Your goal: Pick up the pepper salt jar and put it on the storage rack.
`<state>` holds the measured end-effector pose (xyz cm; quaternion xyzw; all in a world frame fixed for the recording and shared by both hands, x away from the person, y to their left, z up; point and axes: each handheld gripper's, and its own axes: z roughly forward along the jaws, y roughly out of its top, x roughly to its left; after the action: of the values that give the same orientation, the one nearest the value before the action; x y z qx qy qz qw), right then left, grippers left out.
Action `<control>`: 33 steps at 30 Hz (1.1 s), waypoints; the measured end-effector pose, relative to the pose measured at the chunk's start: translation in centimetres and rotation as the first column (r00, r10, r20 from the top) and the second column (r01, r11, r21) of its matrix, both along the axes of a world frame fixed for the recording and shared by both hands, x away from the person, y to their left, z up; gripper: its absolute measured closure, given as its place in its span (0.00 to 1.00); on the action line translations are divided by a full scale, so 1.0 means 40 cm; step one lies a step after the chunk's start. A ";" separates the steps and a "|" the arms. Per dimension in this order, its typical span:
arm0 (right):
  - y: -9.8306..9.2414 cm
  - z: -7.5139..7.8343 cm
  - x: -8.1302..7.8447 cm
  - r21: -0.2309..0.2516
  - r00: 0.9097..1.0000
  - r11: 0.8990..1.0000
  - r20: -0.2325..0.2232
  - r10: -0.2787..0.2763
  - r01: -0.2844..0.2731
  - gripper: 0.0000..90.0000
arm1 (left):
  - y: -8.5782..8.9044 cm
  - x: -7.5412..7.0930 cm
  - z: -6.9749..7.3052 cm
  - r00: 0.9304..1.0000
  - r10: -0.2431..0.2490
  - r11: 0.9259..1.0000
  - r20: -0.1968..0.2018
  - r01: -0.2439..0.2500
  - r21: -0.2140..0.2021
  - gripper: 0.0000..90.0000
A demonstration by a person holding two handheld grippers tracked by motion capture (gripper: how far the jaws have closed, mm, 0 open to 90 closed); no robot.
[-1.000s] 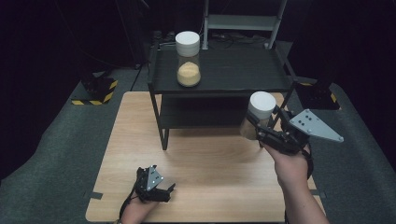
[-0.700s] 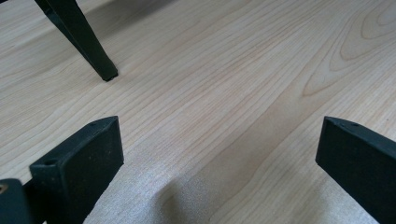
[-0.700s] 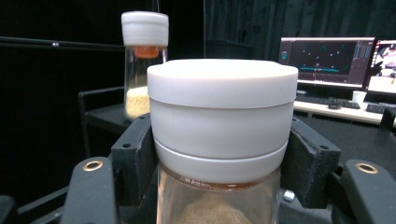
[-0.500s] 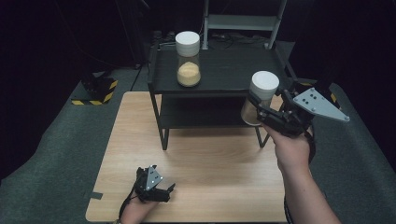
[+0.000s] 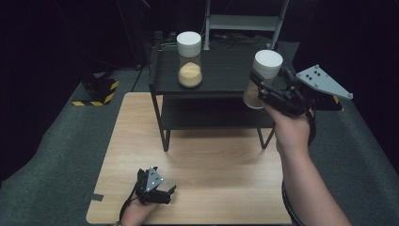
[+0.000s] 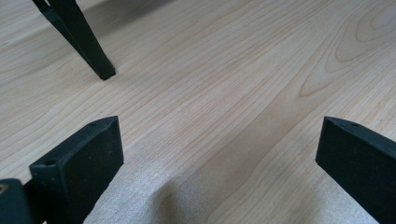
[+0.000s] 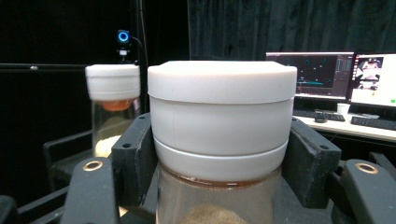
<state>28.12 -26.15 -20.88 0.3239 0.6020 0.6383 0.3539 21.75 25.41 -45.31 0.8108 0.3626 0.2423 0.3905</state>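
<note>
The jar (image 5: 262,77) is held up in the air by the right gripper (image 5: 273,94), just off the front right corner of the black shelf (image 5: 226,75). It is kept upright, with its white lid (image 7: 222,84) on top and sandy powder at the bottom. The fingers (image 7: 133,158) are pressed on both sides of the jar, just under the lid, so the jar sits right between them.

A second jar (image 5: 189,59) is seen standing on the top of the shelf, near its left end. The two jars are well apart, and the stretch of shelf top between them is bare. The right edge of the shelf lies just beside the held jar.

The left gripper (image 5: 155,188) is rested low on the wooden surface (image 5: 211,160), near its front edge. Its fingers (image 6: 77,163) are spread wide, with bare wood between them. One shelf leg (image 6: 86,46) is seen ahead of it, and open wood lies all around.

The lower part of the held jar is cut off in the right gripper view, and in the high view it is partly hidden by the gripper. The space under the shelf top is too dark to make out.
</note>
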 end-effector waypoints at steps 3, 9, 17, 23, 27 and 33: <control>0.008 0.011 0.021 0.010 1.000 1.000 -0.006 -0.013 0.013 0.38 | 0.001 0.000 0.000 1.000 0.000 1.000 -0.001 0.000 -0.002 0.01; 0.023 0.025 0.059 0.012 1.000 1.000 -0.014 -0.026 0.026 0.38 | 0.003 0.001 0.000 1.000 -0.002 1.000 -0.003 0.002 -0.007 0.01; 0.051 0.035 0.099 -0.010 0.999 0.999 -0.008 -0.045 0.045 0.38 | 0.010 0.001 0.000 1.000 -0.003 1.000 -0.004 0.003 -0.016 0.01; 0.071 0.040 0.128 -0.016 0.998 0.998 -0.015 -0.058 0.058 0.38 | 0.012 0.001 -0.002 1.000 -0.001 1.000 -0.002 0.001 -0.021 0.01; 0.083 0.041 0.146 -0.018 0.997 0.998 -0.023 -0.068 0.068 0.38 | 0.013 0.002 -0.001 1.000 -0.001 1.000 -0.006 0.001 -0.024 0.01; 0.096 0.038 0.166 -0.023 0.997 0.997 -0.030 -0.076 0.075 0.38 | 0.015 0.003 -0.002 1.000 -0.002 1.000 -0.007 0.002 -0.029 0.01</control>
<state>34.76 -22.33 -19.36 0.3525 0.6017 0.6126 0.3720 21.87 25.99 -45.38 0.8062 0.3668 0.2335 0.4013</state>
